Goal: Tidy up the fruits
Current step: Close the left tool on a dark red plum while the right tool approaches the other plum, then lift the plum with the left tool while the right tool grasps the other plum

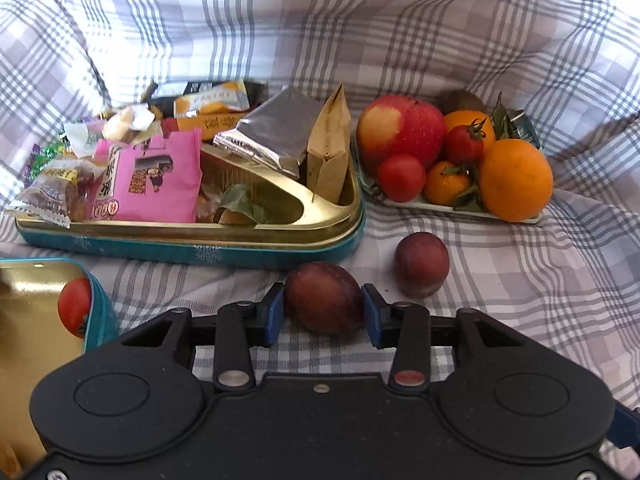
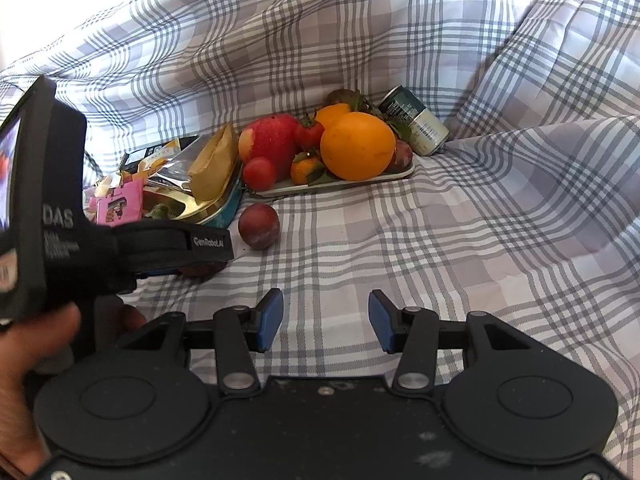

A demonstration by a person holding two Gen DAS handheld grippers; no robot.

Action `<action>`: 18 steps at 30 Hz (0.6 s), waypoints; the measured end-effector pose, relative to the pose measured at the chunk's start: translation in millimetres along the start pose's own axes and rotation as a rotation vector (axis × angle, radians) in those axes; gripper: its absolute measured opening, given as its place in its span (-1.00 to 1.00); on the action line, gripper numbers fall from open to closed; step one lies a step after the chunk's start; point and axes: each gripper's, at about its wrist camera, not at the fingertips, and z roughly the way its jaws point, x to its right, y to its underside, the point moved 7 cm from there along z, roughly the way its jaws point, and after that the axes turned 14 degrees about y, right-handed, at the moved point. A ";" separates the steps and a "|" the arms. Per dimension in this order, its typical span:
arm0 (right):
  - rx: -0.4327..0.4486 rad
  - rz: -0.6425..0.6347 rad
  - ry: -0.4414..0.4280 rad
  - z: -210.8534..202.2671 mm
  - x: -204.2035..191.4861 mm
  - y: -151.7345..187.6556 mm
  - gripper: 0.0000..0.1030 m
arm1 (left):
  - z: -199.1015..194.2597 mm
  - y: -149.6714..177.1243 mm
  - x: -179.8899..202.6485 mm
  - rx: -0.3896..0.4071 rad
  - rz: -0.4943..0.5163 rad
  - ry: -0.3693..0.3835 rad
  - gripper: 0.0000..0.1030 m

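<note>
Plum (image 1: pixel 323 298) sits between left gripper (image 1: pixel 323 312) fingers, seemingly touching, grip unclear; it may roll away. Right gripper (image 2: pixel 325 318) is open, empty.

Two low wrist views, shared fruit tray (image 1: pixel 444 207)

Glossy gold metal tin (image 1: pixel 332 216) (checked cloth (image 1: pixel 520 280) matt).

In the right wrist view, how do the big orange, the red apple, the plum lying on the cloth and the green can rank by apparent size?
1. big orange
2. red apple, partly hidden by other fruit, so it may equal the orange
3. green can and plum: they look alike, and the plum lies nearer the camera, so I do not rank them.
</note>
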 end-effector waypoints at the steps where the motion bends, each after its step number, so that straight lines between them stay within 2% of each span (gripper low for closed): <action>1: 0.001 -0.001 0.000 0.0 0.3 -0.2 -0.03 | 0.1 0.9 0.3 0.017 0.008 -0.001 -0.02; 5: 0.020 -0.019 -0.006 -1.5 1.1 -4.8 -0.03 | -0.7 5.0 0.2 0.063 0.033 0.007 -0.03; 18: 0.062 -0.084 -0.044 6.3 -12.6 -30.0 -0.03 | -20.4 15.7 -15.3 0.074 -0.003 0.020 -0.06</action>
